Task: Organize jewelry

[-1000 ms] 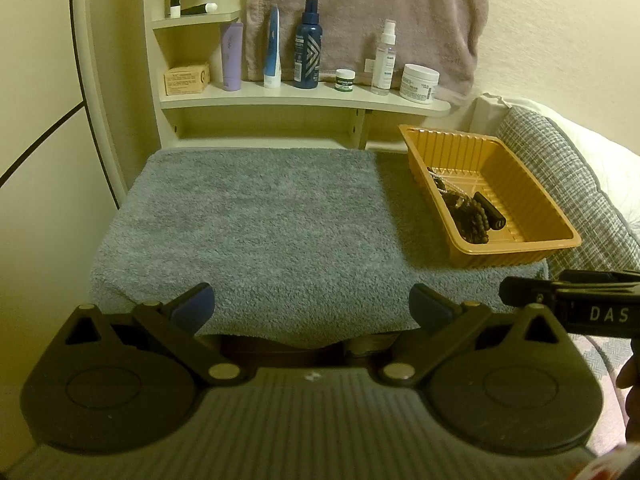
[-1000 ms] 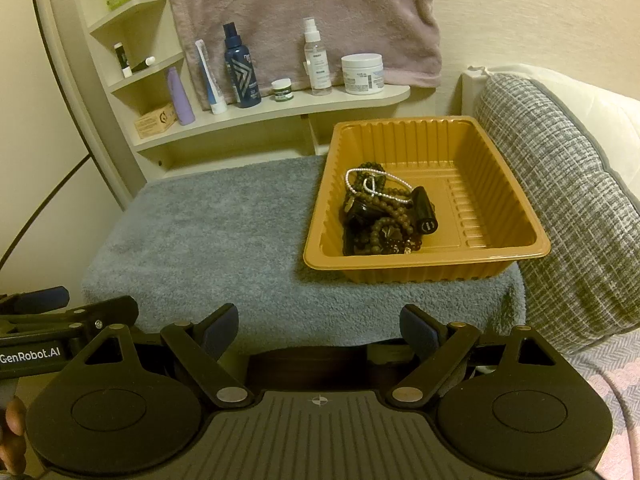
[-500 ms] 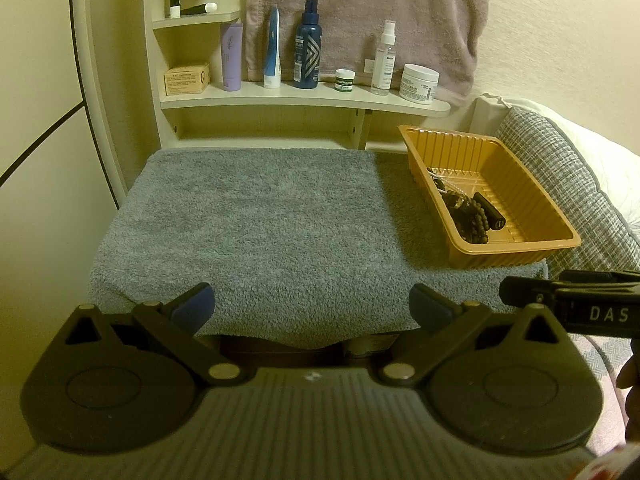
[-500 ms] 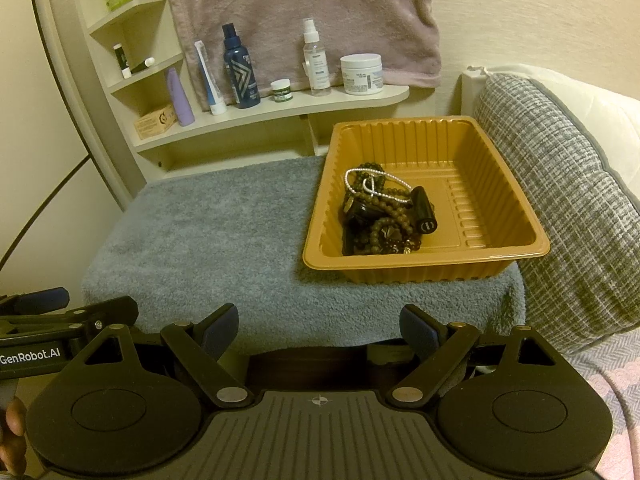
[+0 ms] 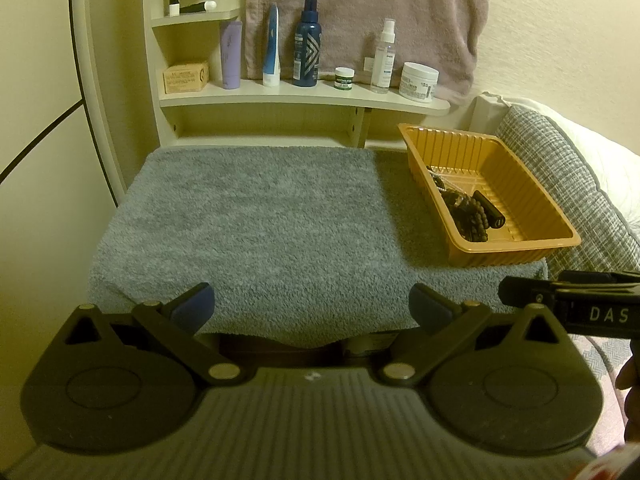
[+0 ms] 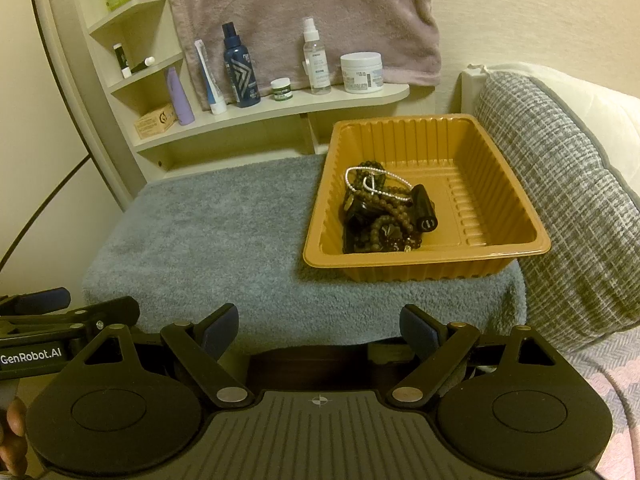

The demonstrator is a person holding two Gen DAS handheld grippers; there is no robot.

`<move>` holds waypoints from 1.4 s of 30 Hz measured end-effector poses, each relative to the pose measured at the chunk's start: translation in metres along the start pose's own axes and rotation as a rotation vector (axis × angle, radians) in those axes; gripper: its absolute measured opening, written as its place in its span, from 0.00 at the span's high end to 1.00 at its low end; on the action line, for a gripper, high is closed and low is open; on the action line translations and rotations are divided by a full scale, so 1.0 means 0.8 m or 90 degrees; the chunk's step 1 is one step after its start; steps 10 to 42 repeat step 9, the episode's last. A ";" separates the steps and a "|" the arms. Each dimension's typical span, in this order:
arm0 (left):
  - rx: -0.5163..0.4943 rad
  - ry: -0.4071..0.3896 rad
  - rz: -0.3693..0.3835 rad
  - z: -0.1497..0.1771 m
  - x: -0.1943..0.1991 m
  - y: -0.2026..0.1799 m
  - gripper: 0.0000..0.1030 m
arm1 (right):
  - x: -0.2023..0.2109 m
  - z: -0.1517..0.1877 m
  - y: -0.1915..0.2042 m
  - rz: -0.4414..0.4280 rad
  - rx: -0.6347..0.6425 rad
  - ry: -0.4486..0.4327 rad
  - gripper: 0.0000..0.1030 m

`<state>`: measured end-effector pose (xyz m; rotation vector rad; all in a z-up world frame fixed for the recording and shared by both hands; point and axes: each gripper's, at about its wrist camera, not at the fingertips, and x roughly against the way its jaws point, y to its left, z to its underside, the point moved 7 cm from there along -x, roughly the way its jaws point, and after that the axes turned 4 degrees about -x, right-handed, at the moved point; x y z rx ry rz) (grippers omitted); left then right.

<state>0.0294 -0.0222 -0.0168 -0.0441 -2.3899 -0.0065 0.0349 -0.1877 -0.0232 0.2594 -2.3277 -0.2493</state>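
Observation:
An orange plastic tray (image 6: 500, 168) stands on the right side of a grey towel (image 6: 208, 232). In it lies a tangled heap of dark bead bracelets (image 6: 380, 224), a silver chain (image 6: 370, 178) and a small black cylinder (image 6: 425, 214). The tray (image 5: 532, 196) and the beads (image 5: 470, 216) also show in the left wrist view. My left gripper (image 5: 312, 306) is open and empty at the towel's near edge. My right gripper (image 6: 320, 326) is open and empty, short of the tray.
A cream shelf (image 5: 304, 94) behind the towel holds bottles, tubes and jars. A mauve towel (image 6: 304, 16) hangs on the wall. A grey checked cushion (image 6: 568, 208) lies right of the tray. The towel's left and middle (image 5: 248, 216) are bare.

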 end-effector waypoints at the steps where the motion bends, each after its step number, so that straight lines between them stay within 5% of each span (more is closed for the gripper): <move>1: 0.000 0.000 0.000 0.001 -0.001 -0.001 0.00 | 0.000 0.000 0.000 0.000 0.000 0.000 0.15; 42: 0.008 -0.015 0.011 0.000 0.000 -0.002 0.00 | 0.000 0.002 0.000 -0.002 -0.002 -0.003 0.15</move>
